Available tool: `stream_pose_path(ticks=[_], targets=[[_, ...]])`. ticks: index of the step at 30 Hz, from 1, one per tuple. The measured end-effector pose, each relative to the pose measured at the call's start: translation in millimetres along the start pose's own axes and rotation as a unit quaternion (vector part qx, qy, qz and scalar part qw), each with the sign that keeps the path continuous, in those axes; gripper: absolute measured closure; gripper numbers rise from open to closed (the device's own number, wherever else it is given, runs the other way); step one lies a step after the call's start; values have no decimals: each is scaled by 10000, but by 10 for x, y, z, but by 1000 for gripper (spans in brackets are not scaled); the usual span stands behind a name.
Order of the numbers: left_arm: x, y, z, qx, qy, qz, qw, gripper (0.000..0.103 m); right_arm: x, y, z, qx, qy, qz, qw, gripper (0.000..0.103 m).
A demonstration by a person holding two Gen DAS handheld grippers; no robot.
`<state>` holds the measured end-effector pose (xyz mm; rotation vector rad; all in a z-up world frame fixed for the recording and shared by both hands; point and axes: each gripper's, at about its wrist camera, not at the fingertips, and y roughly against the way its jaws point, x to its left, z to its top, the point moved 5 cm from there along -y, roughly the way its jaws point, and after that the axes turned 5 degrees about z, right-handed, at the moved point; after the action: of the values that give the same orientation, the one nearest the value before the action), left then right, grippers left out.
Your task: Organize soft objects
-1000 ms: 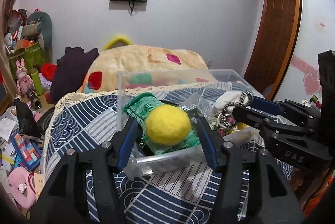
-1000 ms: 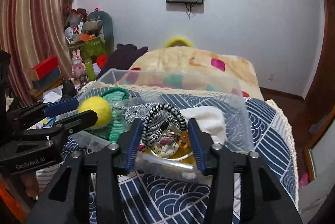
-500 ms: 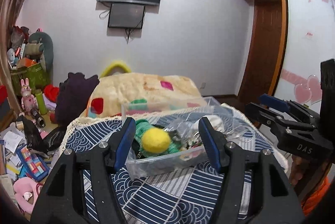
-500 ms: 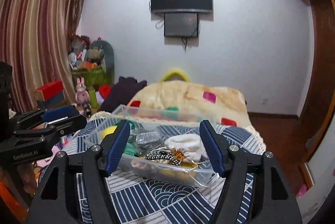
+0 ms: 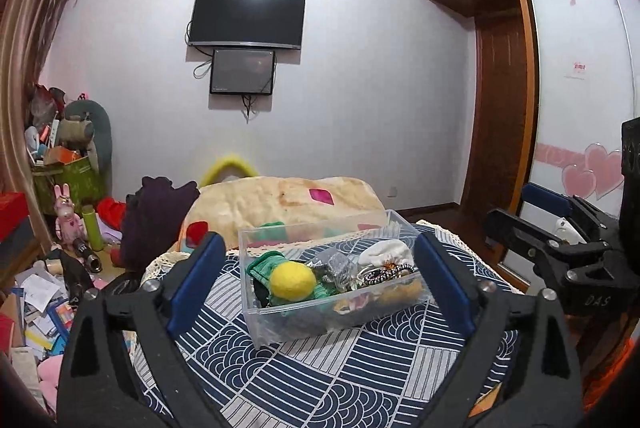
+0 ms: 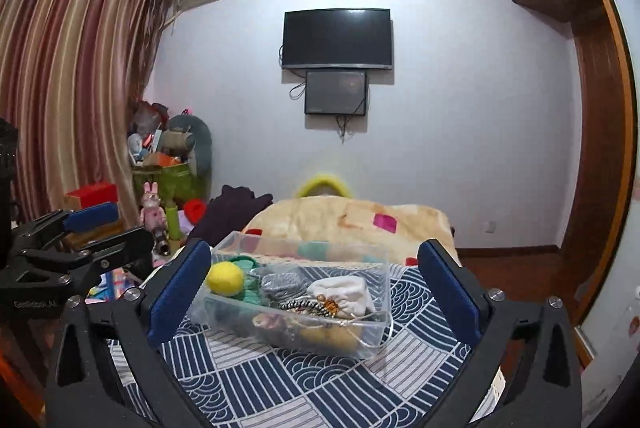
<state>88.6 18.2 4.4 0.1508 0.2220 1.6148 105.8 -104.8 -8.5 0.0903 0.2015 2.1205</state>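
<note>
Both grippers, left gripper (image 5: 318, 282) and right gripper (image 6: 314, 286), have pulled back, fingers wide and empty; the clear bin (image 5: 256, 324) looks filled, sorting apparently finished.

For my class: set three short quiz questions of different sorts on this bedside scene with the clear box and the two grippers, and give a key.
1. True or false: the yellow ball lies inside the clear plastic box.
2. Multiple choice: the left gripper is (a) shut on the ball, (b) open and holding nothing, (c) shut on the box wall.
3. Fill in: in the box, the white pouch lies toward the ____ gripper's side, away from the ball.

Key: 1 true. 2 b; its fingers stand wide apart, and the right gripper is open too. 3 right.
</note>
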Motion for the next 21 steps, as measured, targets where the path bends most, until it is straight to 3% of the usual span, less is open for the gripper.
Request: stream_pose_path(ticks=[21], targets=[[-53, 94, -70, -80, -23, -50, 10000, 0, -10, 90, -64, 22, -167, 82, 9998, 0]])
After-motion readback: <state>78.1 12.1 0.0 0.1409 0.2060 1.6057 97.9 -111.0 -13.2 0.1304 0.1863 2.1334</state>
